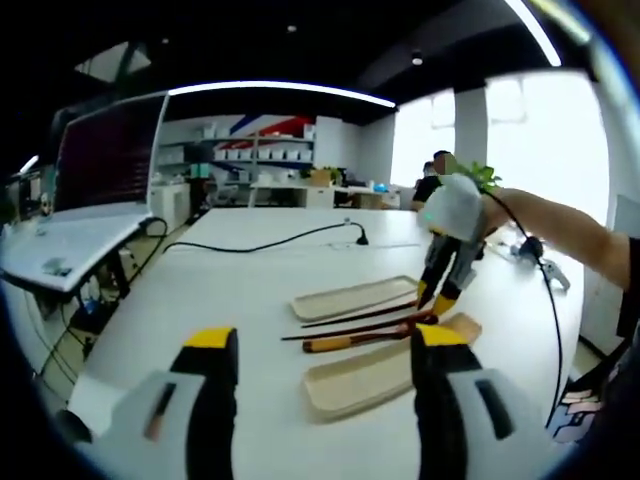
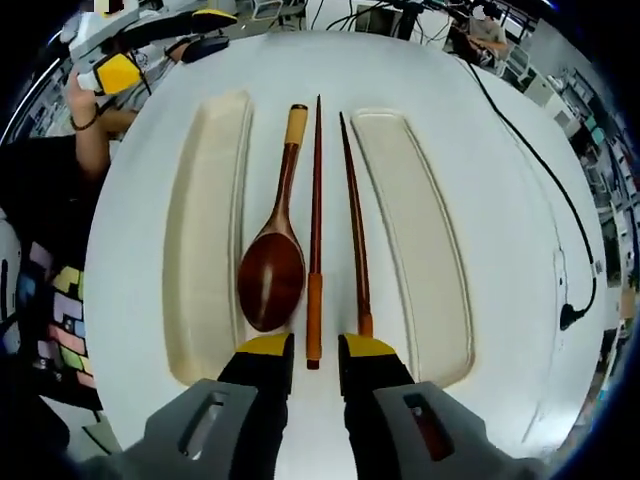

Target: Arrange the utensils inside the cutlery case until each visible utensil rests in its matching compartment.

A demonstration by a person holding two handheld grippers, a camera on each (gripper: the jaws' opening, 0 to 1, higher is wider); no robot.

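Pickup stage, by the looks of it: nothing is in a tray yet. On the white tabletop lie two long cream trays of the cutlery case, the left tray at about 10 o'clock in the right gripper view and the right tray at about 2 o'clock. Between them sit all the utensils: one wooden spoon and two dark chopsticks, the middle chopstick and the outer chopstick.

The right hand-held gripper hovers with jaws parted on either side of the middle chopstick's near end, holding nothing. The next move probably calls for a careful pinch on that thin stick without nudging the spoon just beside it.

The left hand-held gripper waits well apart, jaws wide and empty.
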